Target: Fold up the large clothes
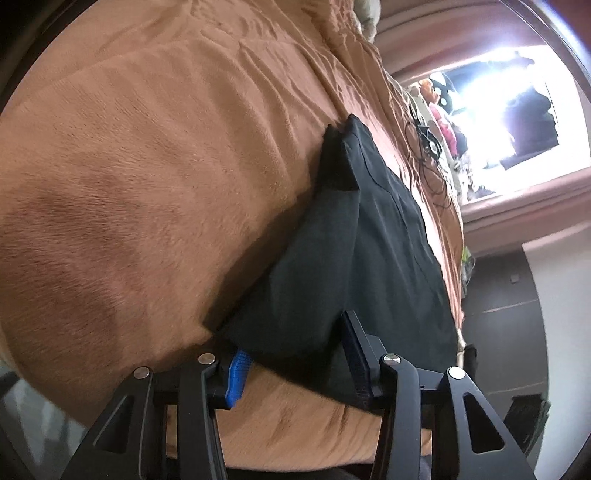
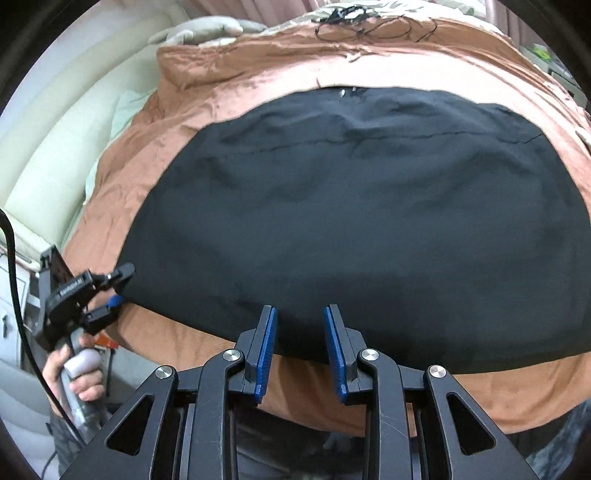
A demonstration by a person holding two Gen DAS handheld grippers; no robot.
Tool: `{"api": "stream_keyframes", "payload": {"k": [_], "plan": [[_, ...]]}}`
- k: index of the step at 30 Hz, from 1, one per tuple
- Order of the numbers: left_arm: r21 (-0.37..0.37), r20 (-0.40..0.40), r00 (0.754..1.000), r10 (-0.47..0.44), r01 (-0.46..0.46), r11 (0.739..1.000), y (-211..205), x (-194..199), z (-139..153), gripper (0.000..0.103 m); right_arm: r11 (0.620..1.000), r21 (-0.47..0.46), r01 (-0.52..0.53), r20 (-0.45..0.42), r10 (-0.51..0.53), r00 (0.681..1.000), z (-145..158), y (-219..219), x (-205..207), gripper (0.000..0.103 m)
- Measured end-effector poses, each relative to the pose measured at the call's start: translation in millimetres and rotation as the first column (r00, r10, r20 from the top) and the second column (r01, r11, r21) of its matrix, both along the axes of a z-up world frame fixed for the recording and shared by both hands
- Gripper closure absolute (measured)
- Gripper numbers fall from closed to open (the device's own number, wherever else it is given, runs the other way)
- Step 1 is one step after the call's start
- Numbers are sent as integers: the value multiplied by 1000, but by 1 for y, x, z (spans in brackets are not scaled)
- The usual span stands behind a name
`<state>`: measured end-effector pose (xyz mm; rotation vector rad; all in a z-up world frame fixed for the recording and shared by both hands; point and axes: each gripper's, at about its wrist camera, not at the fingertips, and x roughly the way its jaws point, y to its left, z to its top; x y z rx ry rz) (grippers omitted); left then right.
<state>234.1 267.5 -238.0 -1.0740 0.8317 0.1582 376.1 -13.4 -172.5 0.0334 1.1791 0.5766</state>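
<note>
A large black garment (image 2: 354, 221) lies spread flat on a brown bedspread (image 2: 229, 81). In the left wrist view the garment (image 1: 369, 240) runs away from the camera, its near corner lying between my left gripper's (image 1: 295, 343) wide-open fingers; a flap near its far end stands up. In the right wrist view my left gripper (image 2: 120, 291) sits at the garment's near left corner, held by a hand. My right gripper (image 2: 300, 314) is open at the garment's near hem, its blue pads (image 2: 267, 350) over the edge, nothing clamped.
A tangle of black cable (image 2: 362, 22) lies on the bed's far side. A cream padded headboard (image 2: 55, 129) and pale pillow (image 2: 207, 31) are at the left. A bright window (image 1: 517, 107) with clutter is beyond the bed. The bed's front edge (image 2: 314, 402) is just below my right gripper.
</note>
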Motion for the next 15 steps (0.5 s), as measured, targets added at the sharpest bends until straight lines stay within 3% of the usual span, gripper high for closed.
{"api": "stream_keyframes", "payload": {"k": [8,15], "plan": [[25,-3,999,37,-37,999,-4,-2,2,67,994,-110,21,-5,-22,1000,-24,19,23,75],[20,-19,997,77,-77,997,-6,-5,6,72,991,-120,58,-19,-61,998,-35,25,61,75]]}}
